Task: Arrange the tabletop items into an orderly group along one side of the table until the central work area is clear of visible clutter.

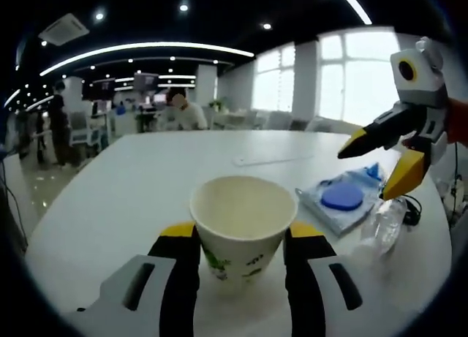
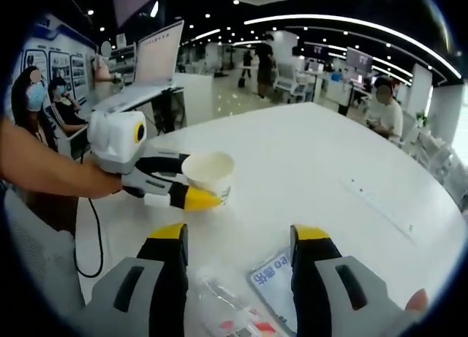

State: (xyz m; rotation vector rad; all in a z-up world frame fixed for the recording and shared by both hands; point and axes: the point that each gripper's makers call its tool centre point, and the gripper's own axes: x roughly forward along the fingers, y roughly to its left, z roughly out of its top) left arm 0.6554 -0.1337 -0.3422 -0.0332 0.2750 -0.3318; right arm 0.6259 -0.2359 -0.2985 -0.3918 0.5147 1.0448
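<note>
The left gripper (image 1: pixel 241 249) is clamping the cup (image 1: pixel 243 231) on the counter (image 1: pixel 146 176); the right gripper (image 2: pixel 238 238) is hovering, jaws spread wide and empty.

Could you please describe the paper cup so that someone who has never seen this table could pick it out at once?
On the large white table, look to the near edge, where the left gripper has its yellow-tipped jaws on either side of the paper cup. It stands upright, open-topped and cream-white with a small green print low on its side. The neighbouring clear plastic packets, one holding a blue disc, lie flat; the cup alone stands tall.
</note>
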